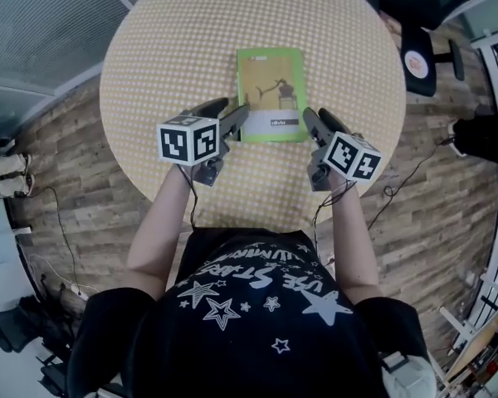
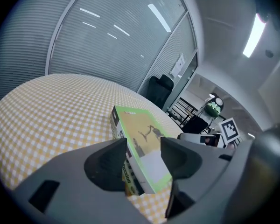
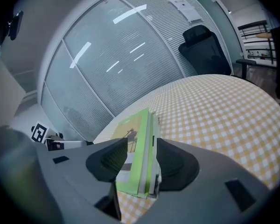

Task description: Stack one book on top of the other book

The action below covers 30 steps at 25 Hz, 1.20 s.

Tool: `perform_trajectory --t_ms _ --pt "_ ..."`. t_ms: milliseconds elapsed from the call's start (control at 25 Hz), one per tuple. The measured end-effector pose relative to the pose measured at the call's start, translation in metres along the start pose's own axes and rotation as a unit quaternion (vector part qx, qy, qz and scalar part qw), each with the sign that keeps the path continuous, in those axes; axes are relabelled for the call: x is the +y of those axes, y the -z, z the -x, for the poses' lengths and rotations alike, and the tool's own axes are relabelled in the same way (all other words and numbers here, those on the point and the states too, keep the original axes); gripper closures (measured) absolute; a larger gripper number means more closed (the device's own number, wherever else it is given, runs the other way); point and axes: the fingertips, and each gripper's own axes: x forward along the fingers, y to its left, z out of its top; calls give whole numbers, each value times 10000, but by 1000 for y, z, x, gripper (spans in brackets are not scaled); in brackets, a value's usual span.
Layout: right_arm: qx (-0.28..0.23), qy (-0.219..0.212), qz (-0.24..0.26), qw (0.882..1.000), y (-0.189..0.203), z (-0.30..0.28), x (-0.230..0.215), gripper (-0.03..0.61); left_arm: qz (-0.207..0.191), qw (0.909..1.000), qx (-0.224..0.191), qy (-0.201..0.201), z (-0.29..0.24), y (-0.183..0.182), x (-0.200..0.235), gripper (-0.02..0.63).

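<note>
Left gripper (image 1: 235, 109): you hold its jaws spread, with the near left corner of the stack showing in the gap. As far as its own view tells, nothing is clamped.
Right gripper (image 1: 312, 119): its jaws are spread too and flank the near right corner. Your two tools stand one at each end of the stack's near edge.
Green book (image 1: 271, 89): it lies flat and cover up on top of the stack, around the middle of the table.
Lower book (image 2: 129, 176): only its spine and page edges peep out from under the green one. From above it is fully covered, so the stack looks made.
Table (image 1: 149, 56): it is round with a yellow-checked top. The stack sits well in from the rim.
Step in hand: by my reading, you are squaring the pile or letting go of it.
How to do it well: hold both pairs of jaws wide and low. Nudge the edges only with the inner faces, evenly from both sides, so the top book doesn't skate across the lower cover. If the edges line up already, draw both tools straight back towards yourself without catching a corner.
Risk: a one-sided push would probably twist the green book off square.
</note>
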Motion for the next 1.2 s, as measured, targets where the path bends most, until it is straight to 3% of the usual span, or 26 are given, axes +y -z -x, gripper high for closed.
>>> perform_trajectory --t_ms 200,480,880,1200 --pt "-273 -237 314 9989 -20 12 9 391 -133 9985 -537 -55 31 -11 -28 428" --pt "-290 -954 470 9939 -31 25 25 391 -307 9923 -1036 -601 53 -7 -58 564" --pt "-195 -1580 783 9841 -20 50 42 394 -237 9913 -1095 -684 51 17 -86 604" --pt "-174 -1612 863 9830 15 79 63 477 -440 9906 -1133 -625 73 42 -98 606"
